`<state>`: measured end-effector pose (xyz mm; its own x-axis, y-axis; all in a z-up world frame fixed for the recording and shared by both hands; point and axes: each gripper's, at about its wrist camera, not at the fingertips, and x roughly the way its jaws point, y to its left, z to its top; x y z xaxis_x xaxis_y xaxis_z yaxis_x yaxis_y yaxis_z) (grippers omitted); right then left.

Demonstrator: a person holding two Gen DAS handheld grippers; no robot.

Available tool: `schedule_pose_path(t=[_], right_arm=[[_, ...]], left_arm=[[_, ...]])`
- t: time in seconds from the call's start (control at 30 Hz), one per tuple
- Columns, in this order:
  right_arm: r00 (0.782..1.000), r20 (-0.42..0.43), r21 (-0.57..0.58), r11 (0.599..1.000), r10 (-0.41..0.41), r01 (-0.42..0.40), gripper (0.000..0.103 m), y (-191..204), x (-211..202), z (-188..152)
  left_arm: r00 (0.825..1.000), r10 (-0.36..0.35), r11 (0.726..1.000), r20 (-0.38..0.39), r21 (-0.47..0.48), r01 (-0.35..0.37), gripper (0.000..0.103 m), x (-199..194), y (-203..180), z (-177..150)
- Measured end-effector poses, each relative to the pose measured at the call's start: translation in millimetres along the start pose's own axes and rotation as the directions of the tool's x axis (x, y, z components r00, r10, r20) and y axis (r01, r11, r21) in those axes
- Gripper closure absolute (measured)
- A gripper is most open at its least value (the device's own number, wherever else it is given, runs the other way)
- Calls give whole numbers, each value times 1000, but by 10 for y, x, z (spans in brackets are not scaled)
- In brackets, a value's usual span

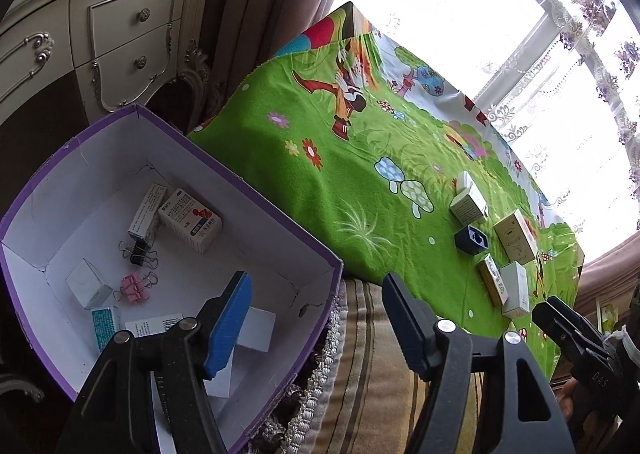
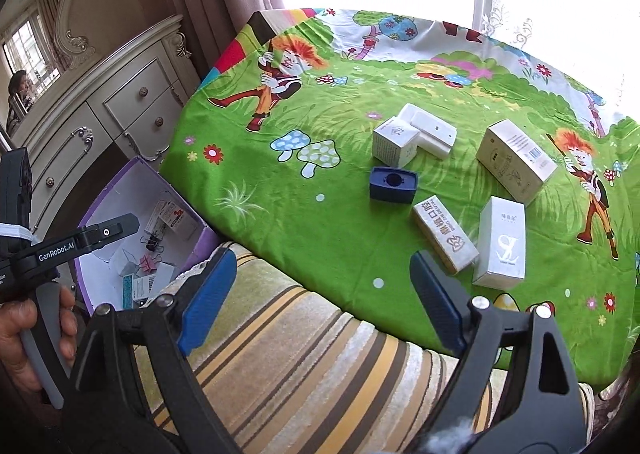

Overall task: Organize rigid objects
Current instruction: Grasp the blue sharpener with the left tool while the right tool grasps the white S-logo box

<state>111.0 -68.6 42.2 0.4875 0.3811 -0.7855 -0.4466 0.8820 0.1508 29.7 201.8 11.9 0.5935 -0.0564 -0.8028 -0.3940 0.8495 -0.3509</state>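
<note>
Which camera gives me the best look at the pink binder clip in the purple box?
The left wrist view: the pink binder clip lies unobstructed on the floor of the purple box. In the right wrist view it is small, far off, and crowded by packets.

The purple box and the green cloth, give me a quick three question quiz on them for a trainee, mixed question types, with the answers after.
1. True or false: the pink binder clip lies inside the purple box.
2. Which dark item sits among the cartons on the green cloth? A) a black binder clip B) a navy blue block with a round hole C) a red cup
3. Fill in: the right tool is open and holds ____.

Key
1. True.
2. B, the navy blue block.
3. Nothing; its pads stand apart over the striped cushion.
</note>
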Motion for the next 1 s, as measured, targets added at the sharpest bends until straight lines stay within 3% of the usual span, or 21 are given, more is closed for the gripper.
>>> schedule_pose_path(t=[0.27,0.53,1.0], right_arm=[[995,-4,57,993,-101,101,13,-500,15,1],[978,-15,146,967,-210,210,13,-1014,111,-13],[970,-102,201,950,-221,238,13,-1426,476,-50]], left_arm=[[998,-17,999,-53,30,19,35,205,-303,13],[997,-22,993,-73,118,30,35,381,-744,70],[989,-39,959,-142,272,77,35,878,-1671,139]])
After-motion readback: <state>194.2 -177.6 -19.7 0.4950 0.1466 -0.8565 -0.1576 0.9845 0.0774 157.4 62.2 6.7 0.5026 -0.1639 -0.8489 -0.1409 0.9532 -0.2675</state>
